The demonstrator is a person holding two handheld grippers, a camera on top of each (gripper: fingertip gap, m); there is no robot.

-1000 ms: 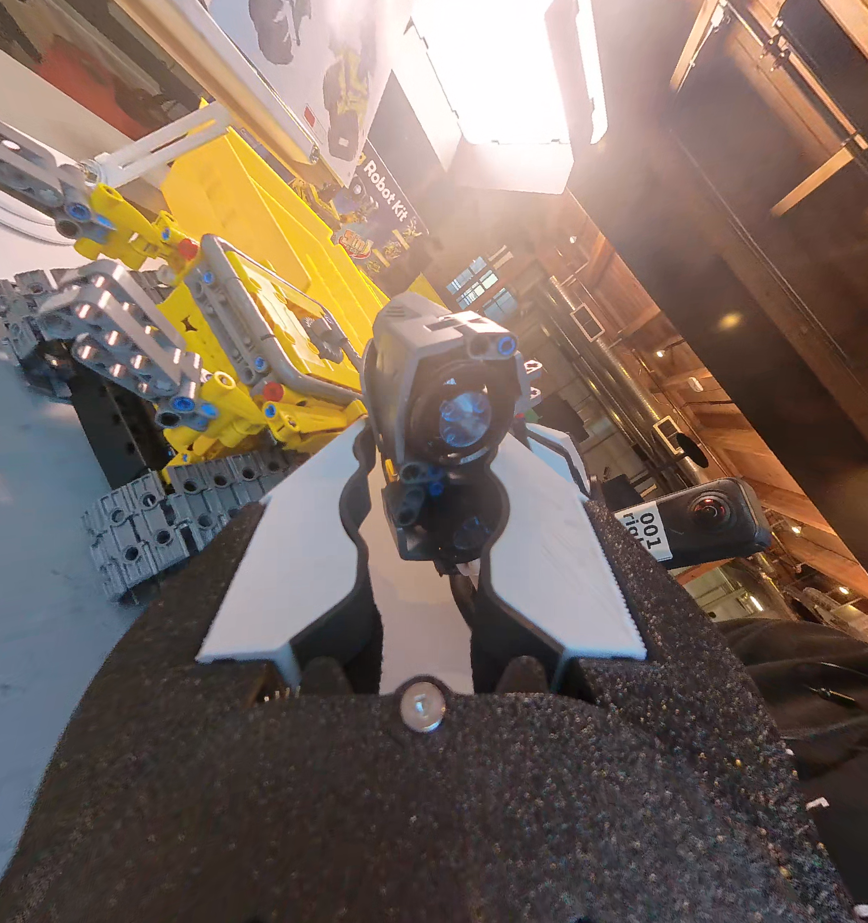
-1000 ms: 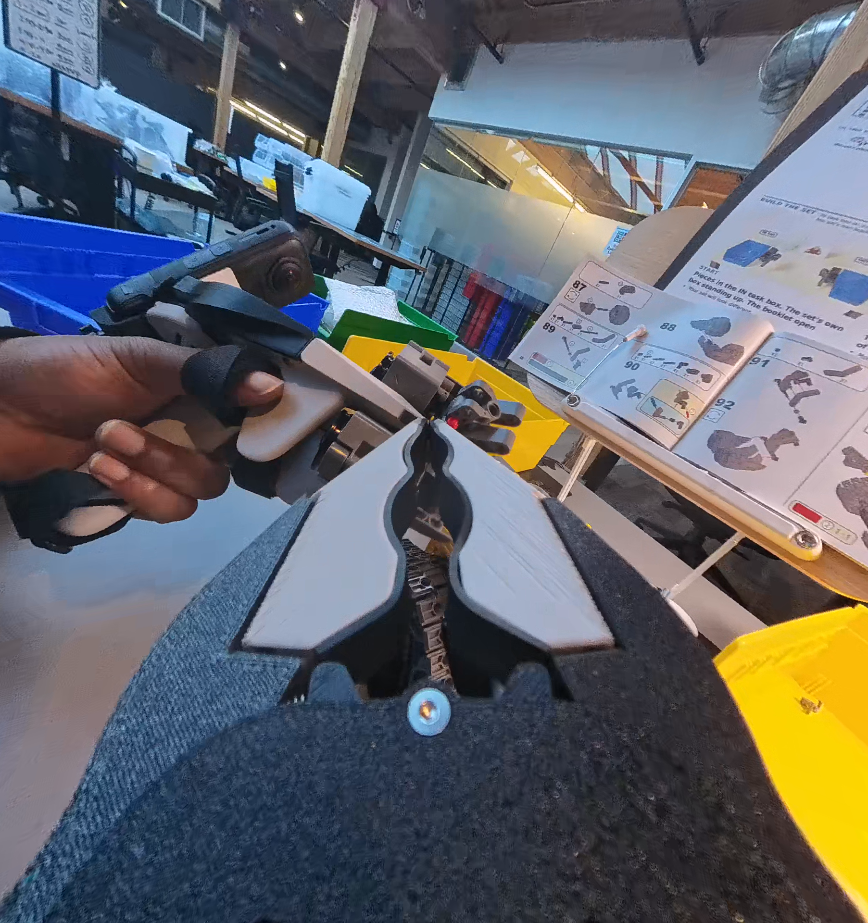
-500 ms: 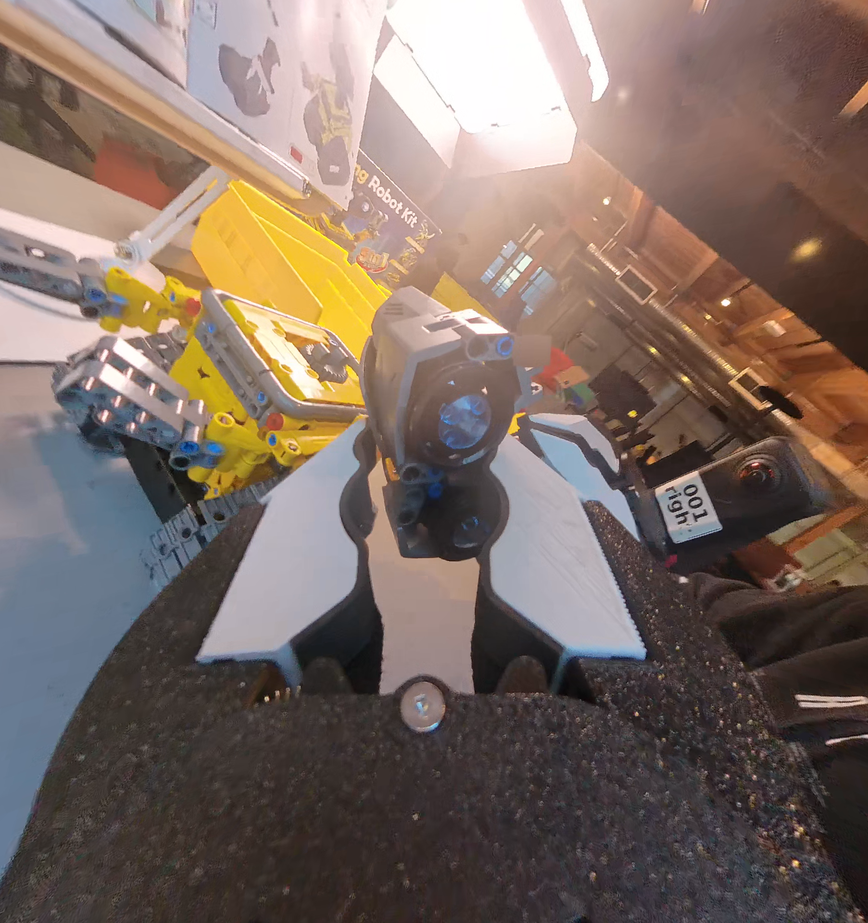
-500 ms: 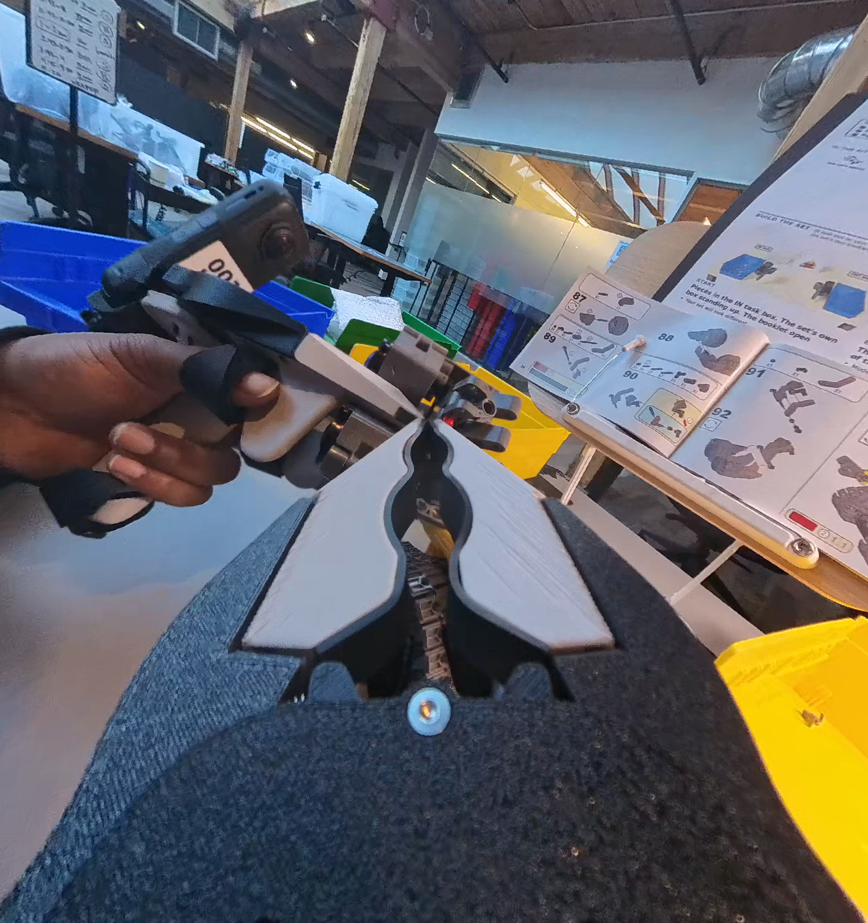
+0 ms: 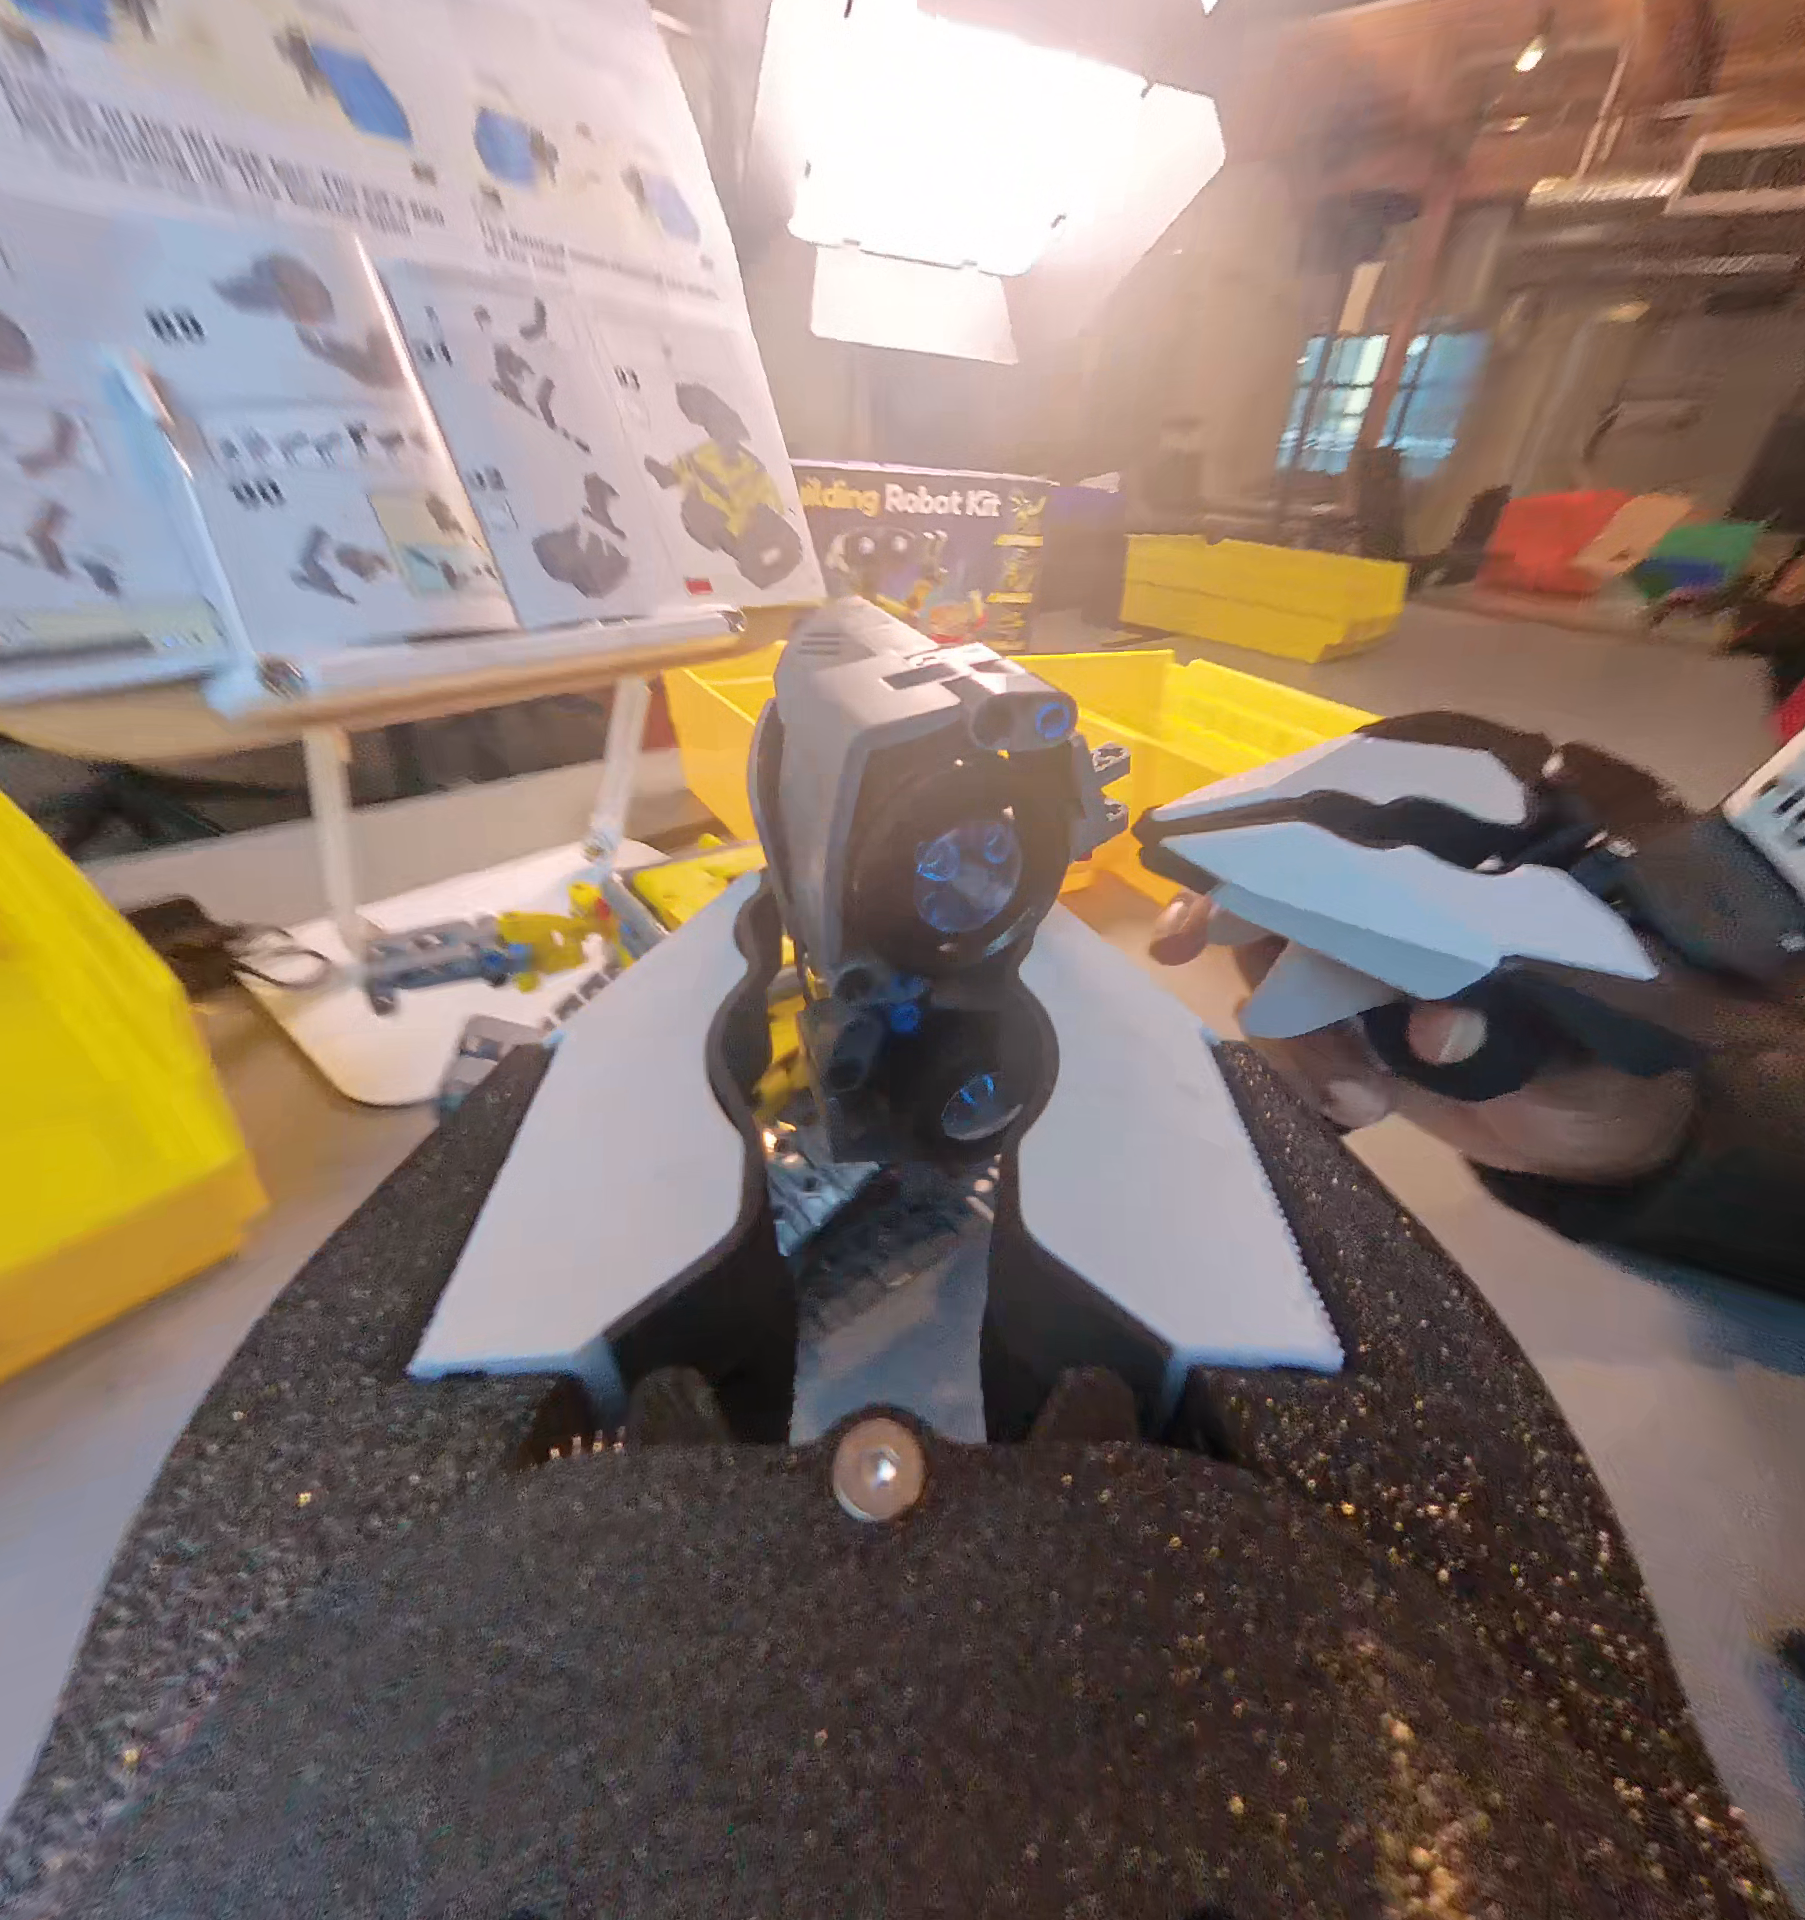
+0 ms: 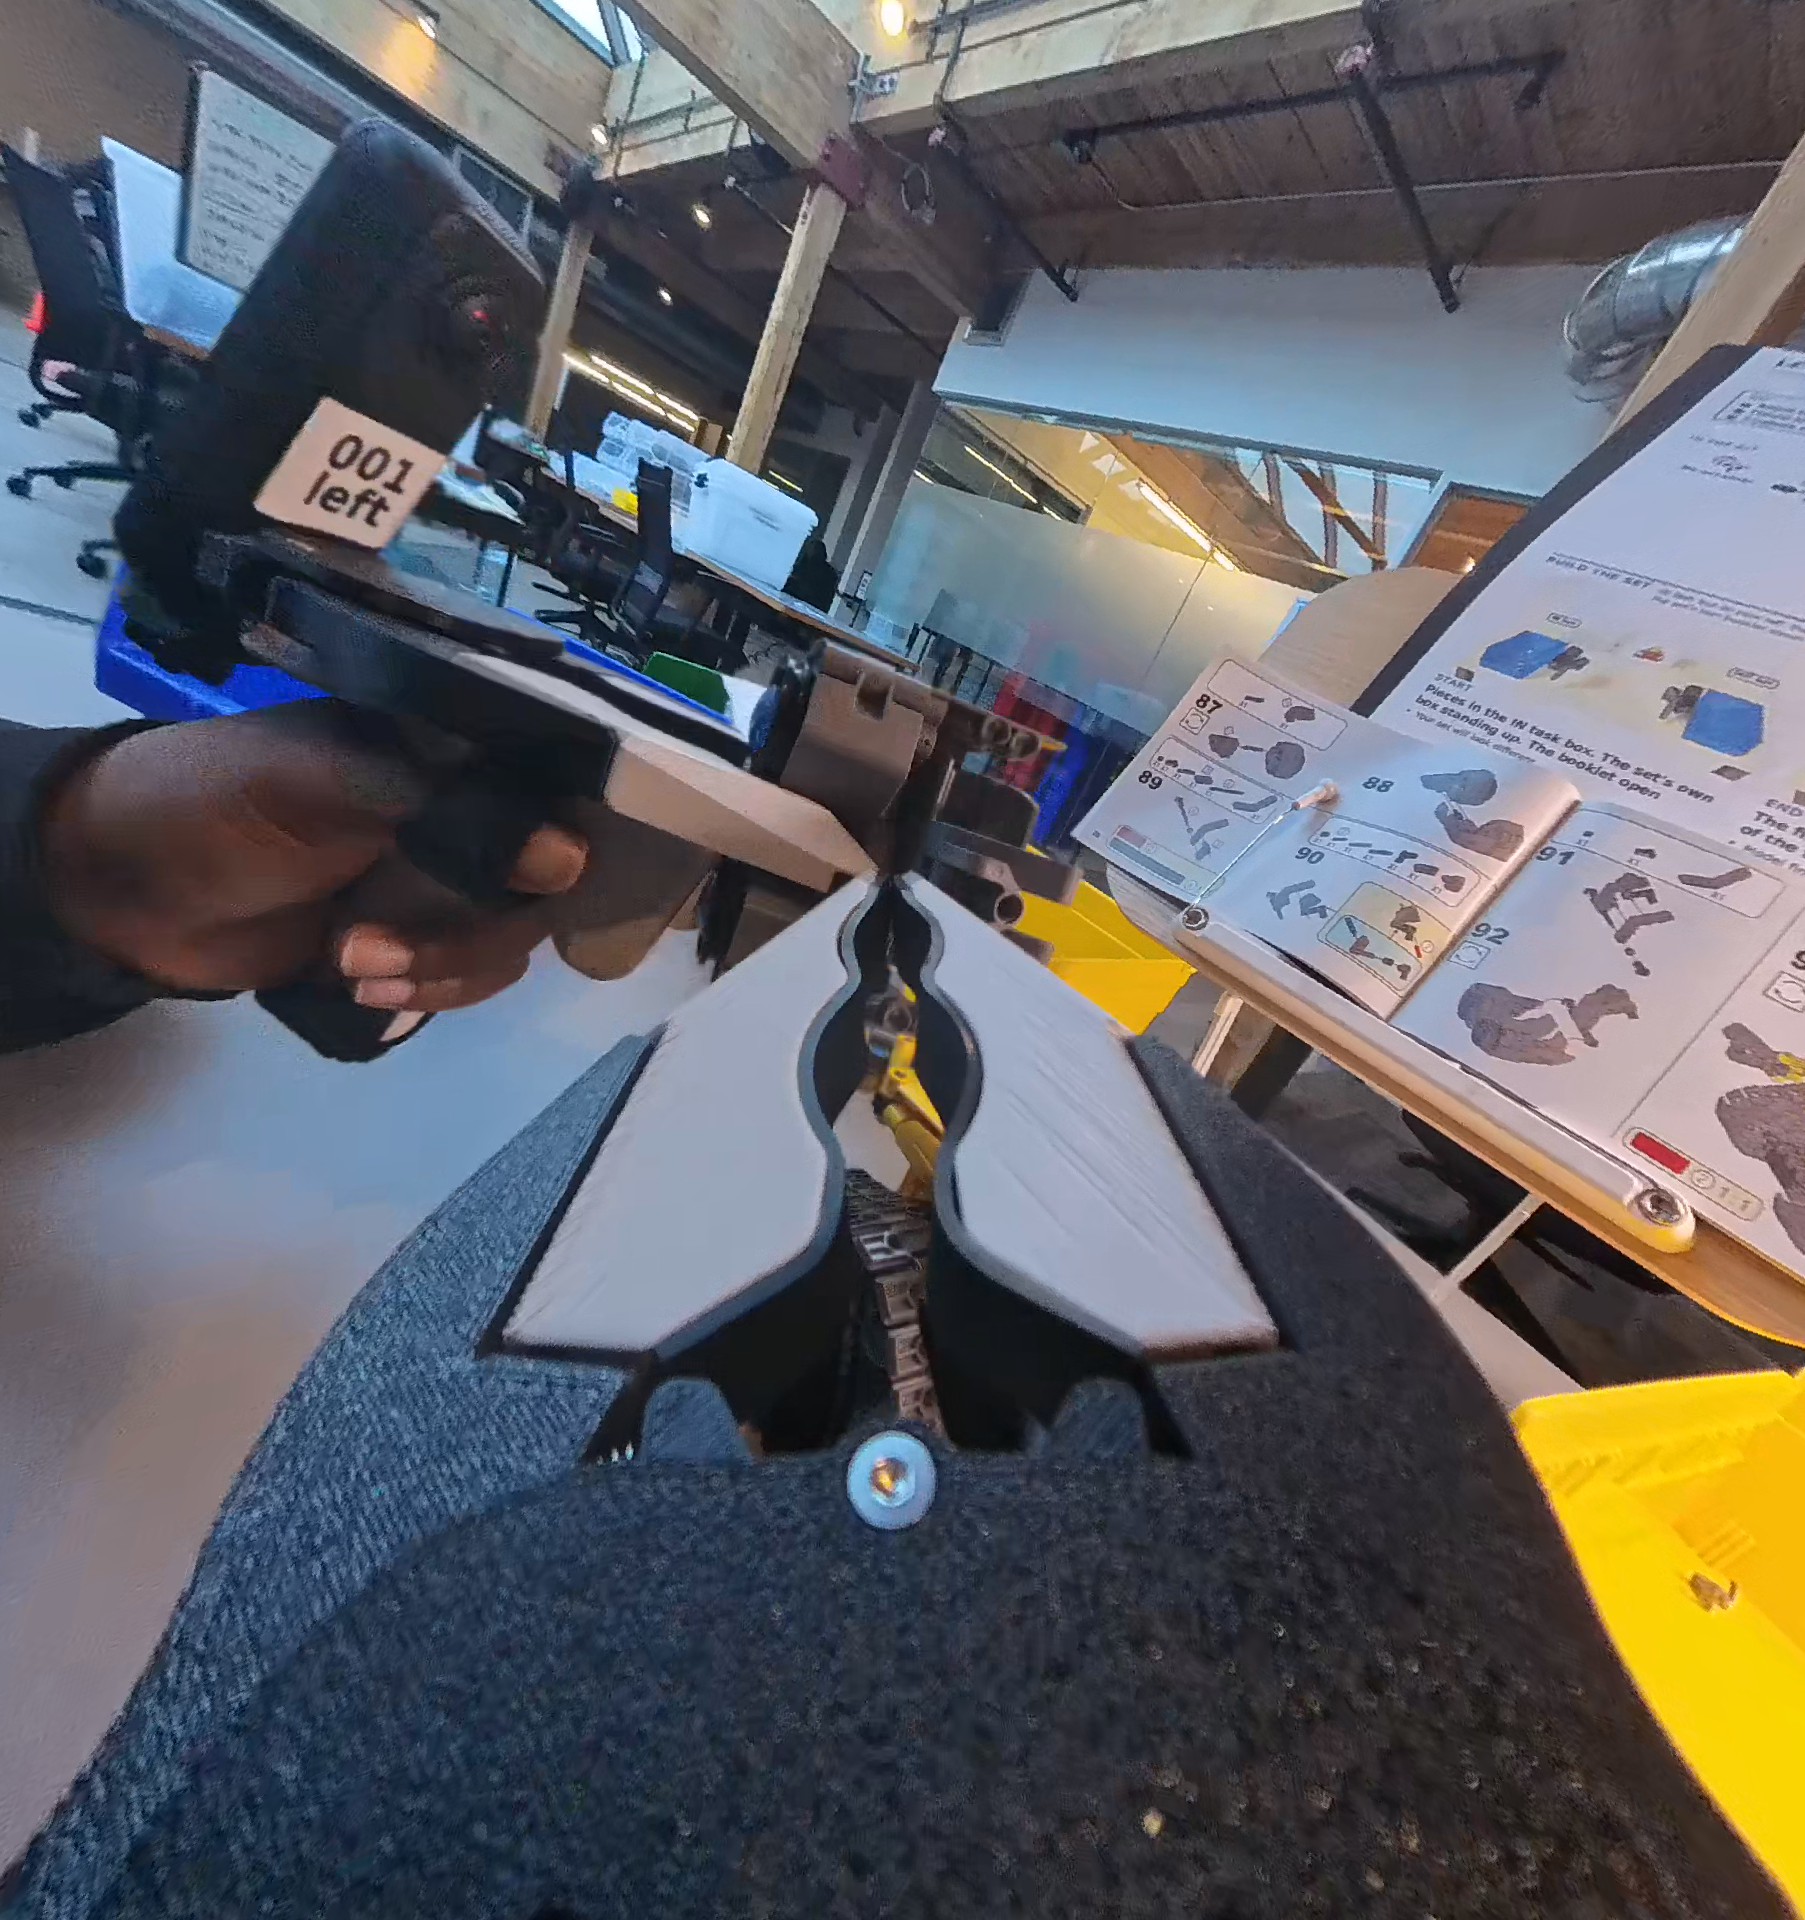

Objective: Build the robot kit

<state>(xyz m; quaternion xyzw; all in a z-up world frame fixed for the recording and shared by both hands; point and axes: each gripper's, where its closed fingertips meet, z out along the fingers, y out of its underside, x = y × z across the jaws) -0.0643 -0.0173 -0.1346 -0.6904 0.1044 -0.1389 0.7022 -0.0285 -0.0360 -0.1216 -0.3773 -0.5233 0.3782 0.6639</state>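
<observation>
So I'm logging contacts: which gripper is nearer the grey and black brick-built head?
Left. The left gripper has its fingers closed on the grey and black head. The right gripper sits just beside it, fingertips together, not touching it.

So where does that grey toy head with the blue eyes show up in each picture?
Left wrist view: the toy head sits centre, gripped by the left gripper.
Right wrist view: the head is centre, seen from the side.
Shared landmark: the open booklet on its stand.

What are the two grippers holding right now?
Left gripper: shut on the grey and black brick-built head.
Right gripper: shut, with nothing seen between its tips.
</observation>
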